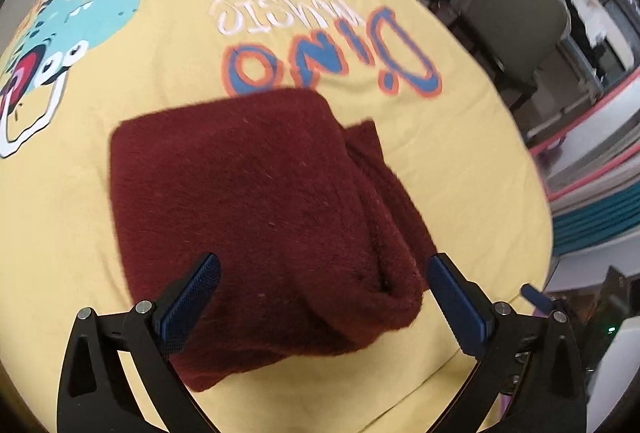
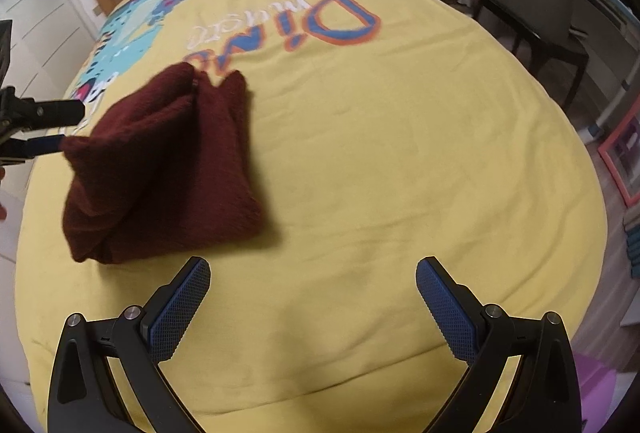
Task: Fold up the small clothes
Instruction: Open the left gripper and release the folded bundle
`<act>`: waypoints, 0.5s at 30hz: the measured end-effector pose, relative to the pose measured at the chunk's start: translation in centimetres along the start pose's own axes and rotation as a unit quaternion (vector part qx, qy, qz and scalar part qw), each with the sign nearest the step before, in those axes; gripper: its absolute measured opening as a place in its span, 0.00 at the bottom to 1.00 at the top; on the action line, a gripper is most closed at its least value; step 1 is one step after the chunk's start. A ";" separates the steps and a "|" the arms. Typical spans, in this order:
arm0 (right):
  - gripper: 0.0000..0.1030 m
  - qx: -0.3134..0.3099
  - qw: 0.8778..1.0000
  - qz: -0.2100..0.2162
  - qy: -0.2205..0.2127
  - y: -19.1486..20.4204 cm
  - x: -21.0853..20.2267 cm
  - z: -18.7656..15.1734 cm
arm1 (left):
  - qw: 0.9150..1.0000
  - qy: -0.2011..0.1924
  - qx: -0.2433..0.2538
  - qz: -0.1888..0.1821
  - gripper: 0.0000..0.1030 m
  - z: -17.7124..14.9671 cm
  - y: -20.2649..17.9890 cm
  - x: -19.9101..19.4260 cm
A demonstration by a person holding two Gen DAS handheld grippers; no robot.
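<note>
The left wrist view alone shows the folded maroon garment (image 1: 256, 217) lying between the released, wide-spread left gripper (image 1: 324, 297), pads off the cloth. In the right wrist view it lies far left on the yellow bedspread (image 2: 400, 173); the right gripper (image 2: 312, 305), spread empty, hovers over bare sheet with open room rightward.

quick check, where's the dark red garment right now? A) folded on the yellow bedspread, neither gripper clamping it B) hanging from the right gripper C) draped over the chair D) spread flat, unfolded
A: the dark red garment lies folded on the yellow bedspread; the left gripper hangs open over it, pads clear, and the right gripper is open over bare bedspread.
</note>
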State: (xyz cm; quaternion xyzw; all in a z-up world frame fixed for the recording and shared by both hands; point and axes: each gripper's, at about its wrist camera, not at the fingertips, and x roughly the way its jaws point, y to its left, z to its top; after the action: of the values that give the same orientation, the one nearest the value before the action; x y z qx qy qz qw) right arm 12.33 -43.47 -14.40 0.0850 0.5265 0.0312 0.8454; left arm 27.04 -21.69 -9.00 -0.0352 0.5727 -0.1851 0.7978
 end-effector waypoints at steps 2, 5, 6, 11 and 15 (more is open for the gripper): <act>1.00 -0.017 1.000 0.005 -0.003 1.2 -0.4 0.9 | 1.000 -0.012 -0.012 -0.003 0.99 0.2 1.2 -1.5; 1.00 -0.045 0.999 0.014 -0.007 3.5 -1.0 2.7 | 0.999 -0.025 -0.031 0.011 0.99 0.0 3.5 -3.5; 1.00 -0.057 0.998 0.018 -0.010 4.5 -1.2 3.6 | 0.999 -0.029 -0.040 0.017 0.99 -0.2 4.6 -4.0; 1.00 -0.099 0.995 0.034 -0.006 9.2 -1.3 7.9 | 0.996 -0.023 -0.061 0.061 0.99 -2.1 9.0 -5.1; 0.96 -0.117 0.991 0.066 0.026 13.5 0.6 11.8 | 0.994 -0.013 -0.082 0.069 0.99 -4.9 12.2 -5.3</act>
State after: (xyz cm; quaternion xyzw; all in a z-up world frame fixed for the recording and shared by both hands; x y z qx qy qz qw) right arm 23.62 -31.45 -7.49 0.0190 0.5345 0.1510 0.8314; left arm 24.12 -7.75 -9.16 -0.0637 0.5764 -0.0814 0.8106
